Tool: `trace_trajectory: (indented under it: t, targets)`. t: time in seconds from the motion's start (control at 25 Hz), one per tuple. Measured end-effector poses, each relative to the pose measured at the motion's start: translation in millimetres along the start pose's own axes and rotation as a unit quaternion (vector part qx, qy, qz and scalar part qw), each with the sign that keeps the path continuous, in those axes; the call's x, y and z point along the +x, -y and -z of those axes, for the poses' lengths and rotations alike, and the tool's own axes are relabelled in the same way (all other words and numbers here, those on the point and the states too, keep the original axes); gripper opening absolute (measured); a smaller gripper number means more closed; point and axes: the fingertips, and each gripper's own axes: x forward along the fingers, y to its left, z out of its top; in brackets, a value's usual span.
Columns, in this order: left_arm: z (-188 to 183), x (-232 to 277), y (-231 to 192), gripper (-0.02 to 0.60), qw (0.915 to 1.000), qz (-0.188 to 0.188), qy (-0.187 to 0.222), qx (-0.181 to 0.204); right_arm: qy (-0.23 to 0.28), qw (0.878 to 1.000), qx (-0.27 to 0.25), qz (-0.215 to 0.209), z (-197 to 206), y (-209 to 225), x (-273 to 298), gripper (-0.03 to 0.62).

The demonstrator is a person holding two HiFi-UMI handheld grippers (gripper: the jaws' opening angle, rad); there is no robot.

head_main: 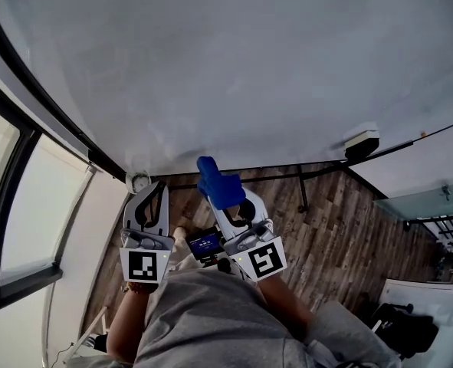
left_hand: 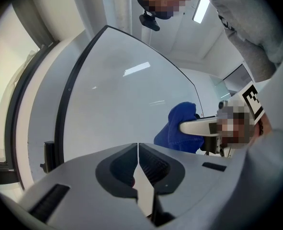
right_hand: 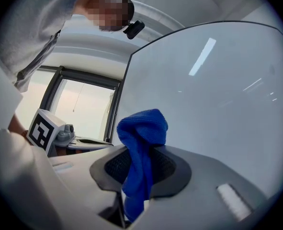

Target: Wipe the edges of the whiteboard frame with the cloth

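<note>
My right claw (right_hand: 140,166) is clamped on the blue cloth (right_hand: 142,128). A bunched end sticks out past the tips, and the rest hangs down between the jaws. My left claw (left_hand: 138,150) is closed with nothing in it, just to the left of the right one. Both point at the whiteboard (head_main: 234,60). Its black frame (head_main: 73,134) runs just ahead of the tips — cloth is near it, can't tell if it touches.

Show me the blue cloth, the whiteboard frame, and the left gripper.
blue cloth (right_hand: 143,128), right gripper view, bunched top above the jaws.
whiteboard frame (left_hand: 61,123), left gripper view, black left edge.
left gripper (head_main: 155,188), head view, midway between its fingertips.
</note>
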Motion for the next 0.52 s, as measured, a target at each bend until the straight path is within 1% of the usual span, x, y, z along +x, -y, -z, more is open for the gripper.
trace_trajectory:
  t: [0.2, 0.32, 0.52]
  targets:
    - [-3.4, 12.7, 6.8, 0.008, 0.9998, 0.019, -0.004, -0.006, -0.002, 1.0, 0.005, 0.014, -16.9, 9.7, -6.4, 0.101]
    - [-11.7, 20.1, 13.3, 0.008, 0.9996, 0.026, -0.001, 0.006, 0.0, 1.0, 0.004, 0.019, -32.5, 16.0, -14.4, 0.101]
    - [-12.5, 52.3, 53.7, 0.008, 0.999, 0.039, -0.003, 0.022, 0.017, 0.999, 0.016, 0.031, -45.7, 56.4, -45.2, 0.1]
